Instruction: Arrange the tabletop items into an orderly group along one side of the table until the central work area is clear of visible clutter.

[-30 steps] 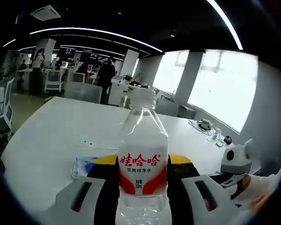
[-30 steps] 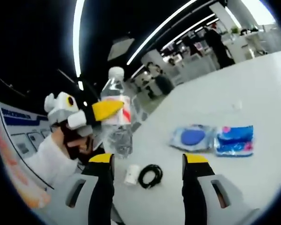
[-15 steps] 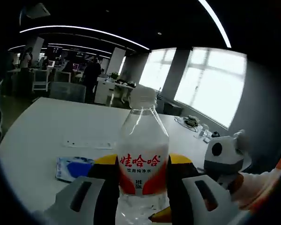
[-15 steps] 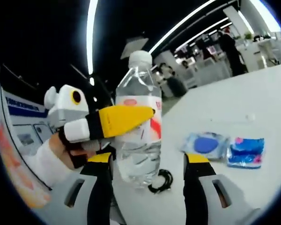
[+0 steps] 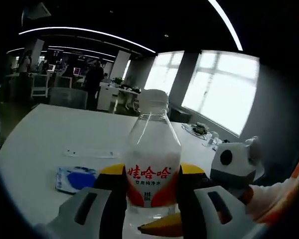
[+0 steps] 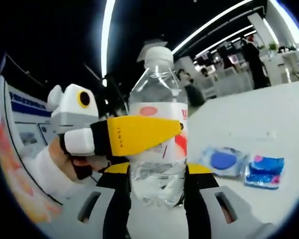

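A clear water bottle with a white cap and a red-and-white label stands upright between my left gripper's jaws, which are shut on its lower half. My right gripper comes in from the right, one yellow jaw low across the bottle's base. In the right gripper view the same bottle fills the middle, and my right gripper presses its lower body from both sides. The left gripper reaches in from the left, a yellow jaw across the label. The bottle hangs above the white table.
Two blue packets lie side by side on the table; one packet also lies left of the left jaws. A thin white strip lies further out. A sleeved hand holds the left gripper. Desks and people stand beyond.
The two grippers have come together. The bottle now sits between the right jaws, which have narrowed onto it. The black cable and small white item have dropped out of sight.
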### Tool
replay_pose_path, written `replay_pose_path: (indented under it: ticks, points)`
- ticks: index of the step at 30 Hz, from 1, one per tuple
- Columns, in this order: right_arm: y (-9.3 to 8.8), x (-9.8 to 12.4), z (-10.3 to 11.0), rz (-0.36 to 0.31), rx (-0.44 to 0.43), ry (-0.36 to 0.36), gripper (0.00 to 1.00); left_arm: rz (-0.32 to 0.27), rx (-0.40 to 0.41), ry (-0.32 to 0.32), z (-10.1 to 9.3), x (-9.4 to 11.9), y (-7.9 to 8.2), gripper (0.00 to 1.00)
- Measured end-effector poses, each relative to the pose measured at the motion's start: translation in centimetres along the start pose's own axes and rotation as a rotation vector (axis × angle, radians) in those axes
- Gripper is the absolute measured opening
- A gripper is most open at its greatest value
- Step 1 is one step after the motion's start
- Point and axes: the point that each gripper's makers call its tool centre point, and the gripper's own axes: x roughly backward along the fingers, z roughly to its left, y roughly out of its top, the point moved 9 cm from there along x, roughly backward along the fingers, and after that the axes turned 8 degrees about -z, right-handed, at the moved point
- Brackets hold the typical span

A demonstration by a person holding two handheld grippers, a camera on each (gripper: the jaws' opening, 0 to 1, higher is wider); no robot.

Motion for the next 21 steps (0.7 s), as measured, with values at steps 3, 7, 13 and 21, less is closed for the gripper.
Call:
replay_pose_path:
  ticks: [3, 7, 13, 21]
  points:
    - [0.3, 0.3, 0.0, -0.015, 0.109, -0.021, 0.38, 0.009, 0.009, -0.025, 0.0, 0.1, 0.2, 0.40]
    - [0.7, 1.0, -0.1, -0.046, 0.208, -0.024, 0.38, 0.005, 0.028, -0.067, 0.0, -0.1, 0.4, 0.40]
    - [1.3, 1.6, -0.3, -0.079, 0.237, -0.013, 0.37, -0.051, 0.063, -0.173, -0.6, -0.4, 2.0, 0.47]
    - [0.8, 2.1, 0.2, -0.074, 0.285, 0.023, 0.37, -0.130, 0.056, -0.197, 0.2, -0.2, 6.6, 0.41]
